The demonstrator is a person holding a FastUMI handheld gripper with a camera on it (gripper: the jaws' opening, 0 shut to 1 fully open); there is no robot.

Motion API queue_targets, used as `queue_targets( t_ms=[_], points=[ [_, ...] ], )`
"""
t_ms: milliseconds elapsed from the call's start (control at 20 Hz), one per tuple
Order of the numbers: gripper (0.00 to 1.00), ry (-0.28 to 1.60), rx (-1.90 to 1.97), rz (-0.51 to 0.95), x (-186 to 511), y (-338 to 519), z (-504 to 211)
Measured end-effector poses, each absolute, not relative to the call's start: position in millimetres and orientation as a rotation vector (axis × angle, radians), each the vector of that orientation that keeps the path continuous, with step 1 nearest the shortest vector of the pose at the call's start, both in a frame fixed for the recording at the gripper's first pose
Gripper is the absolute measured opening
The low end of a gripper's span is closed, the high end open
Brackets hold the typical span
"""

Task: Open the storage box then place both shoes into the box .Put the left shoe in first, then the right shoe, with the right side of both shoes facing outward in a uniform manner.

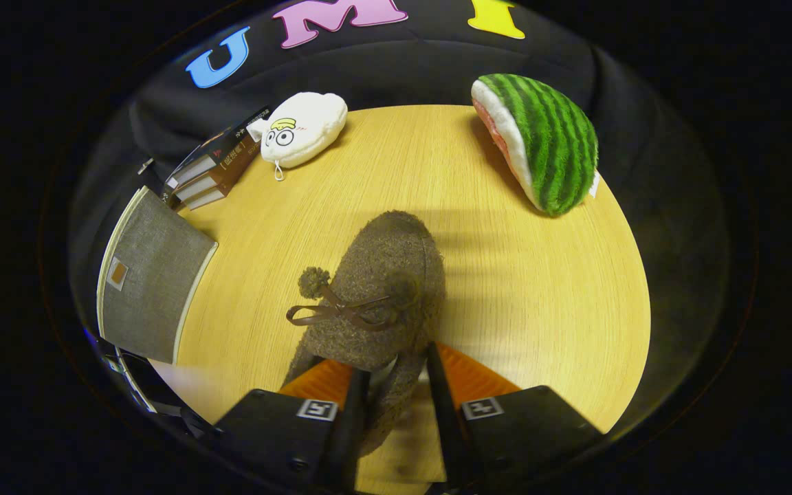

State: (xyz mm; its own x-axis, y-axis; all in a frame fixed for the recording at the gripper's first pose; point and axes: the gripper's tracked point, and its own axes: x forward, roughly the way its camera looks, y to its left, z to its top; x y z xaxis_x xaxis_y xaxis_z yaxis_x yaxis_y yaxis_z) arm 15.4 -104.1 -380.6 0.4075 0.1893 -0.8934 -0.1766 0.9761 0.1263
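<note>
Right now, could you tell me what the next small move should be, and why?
Probably lift the brown shoe and carry it toward the grey storage box: the tool looks shut on its heel rim, and the box sits beyond it, beside the books.

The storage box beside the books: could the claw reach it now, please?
Probably not yet: the claw looks shut on the brown shoe, and the storage box sits off to one side, apparently closed, though the wooden table between them looks bare.

Gripper camera looks steeply down, close over the table (540,289), along its jaws.
</note>
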Motion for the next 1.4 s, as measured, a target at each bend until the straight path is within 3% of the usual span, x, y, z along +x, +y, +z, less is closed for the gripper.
queue_targets(
  t_ms=[250,350,650,1000,1400],
  points=[
    [0.17,1.161,0.107,0.148,23.9,-111.5,-383.8],
    [0.09,1.148,0.09,0.15,24.7,-110.8,-386.1],
    [0.05,1.121,0.106,0.098,1.9,-89.4,-340.4],
    [0.05,1.029,0.37,0.049,-16.7,-0.4,-251.5],
    [0.05,0.862,0.428,0.094,-30.1,108.1,-161.1]
  ],
)
